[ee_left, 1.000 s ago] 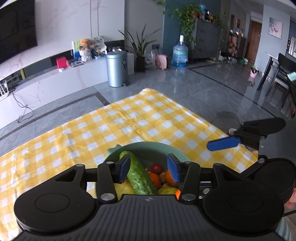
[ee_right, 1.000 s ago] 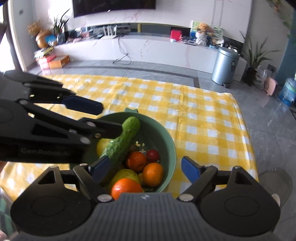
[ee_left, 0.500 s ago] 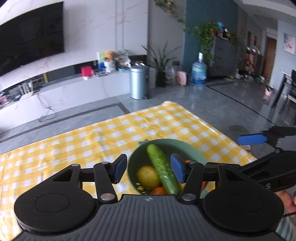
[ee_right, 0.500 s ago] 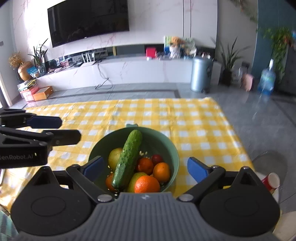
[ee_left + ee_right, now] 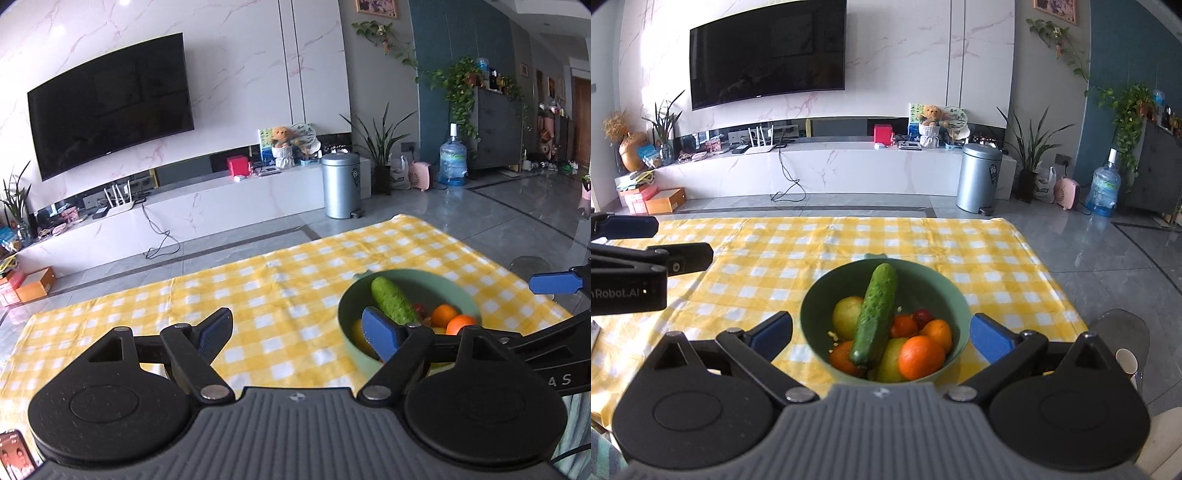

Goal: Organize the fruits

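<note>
Fruit bowl (image 5: 886, 295) sits on the yellow check cloth (image 5: 960, 240), w/ cucumber (image 5: 875, 314) lying across oranges (image 5: 919, 354) & lemons inside. Right gripper (image 5: 881, 332) is wide open, empty, jaws either side of the bowl. Left gripper (image 5: 299, 328) is also wide open & empty, beside the bowl. Risk: cucumber is perched on round fruit, so nudging the bowl could roll it out.

Matt green bowl (image 5: 955, 295), bumpy-skinned cucumber (image 5: 875, 314), soft checked cloth (image 5: 812, 251), brushed-metal bin (image 5: 979, 181), glossy tiled floor (image 5: 1108, 251).
</note>
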Available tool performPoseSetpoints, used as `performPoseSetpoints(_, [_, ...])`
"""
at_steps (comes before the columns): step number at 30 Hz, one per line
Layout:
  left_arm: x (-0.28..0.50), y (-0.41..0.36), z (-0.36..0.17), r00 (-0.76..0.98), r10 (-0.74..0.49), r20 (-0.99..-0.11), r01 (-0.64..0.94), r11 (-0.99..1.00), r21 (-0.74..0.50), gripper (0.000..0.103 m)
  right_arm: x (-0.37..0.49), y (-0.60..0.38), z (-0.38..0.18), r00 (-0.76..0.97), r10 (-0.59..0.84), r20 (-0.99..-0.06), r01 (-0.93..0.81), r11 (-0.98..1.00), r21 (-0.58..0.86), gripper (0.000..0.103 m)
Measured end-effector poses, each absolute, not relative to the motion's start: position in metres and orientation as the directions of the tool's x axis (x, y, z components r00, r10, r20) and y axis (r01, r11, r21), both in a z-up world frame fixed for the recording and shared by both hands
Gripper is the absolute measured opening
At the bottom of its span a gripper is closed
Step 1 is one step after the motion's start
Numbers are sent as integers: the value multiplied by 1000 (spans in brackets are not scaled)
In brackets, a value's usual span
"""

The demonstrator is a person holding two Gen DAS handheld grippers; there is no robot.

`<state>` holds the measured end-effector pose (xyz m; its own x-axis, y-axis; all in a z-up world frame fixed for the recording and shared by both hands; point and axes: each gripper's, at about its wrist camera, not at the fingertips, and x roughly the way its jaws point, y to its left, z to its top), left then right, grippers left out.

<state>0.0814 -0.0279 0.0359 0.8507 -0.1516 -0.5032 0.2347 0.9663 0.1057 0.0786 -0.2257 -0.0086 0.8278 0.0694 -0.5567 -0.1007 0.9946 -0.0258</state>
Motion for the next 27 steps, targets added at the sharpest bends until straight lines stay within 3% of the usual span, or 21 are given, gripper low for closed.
performPoseSetpoints(10, [75,-3,12,815,-119,-567,164,986,29,93,78,-208,-25,804,78,-589,-120,992,-33,99])
performPoseSetpoints(27, [79,5,-24,723,-10,-691,80,994,68,93,92,-203,-52,738,95,-668,-150,988,-26,99])
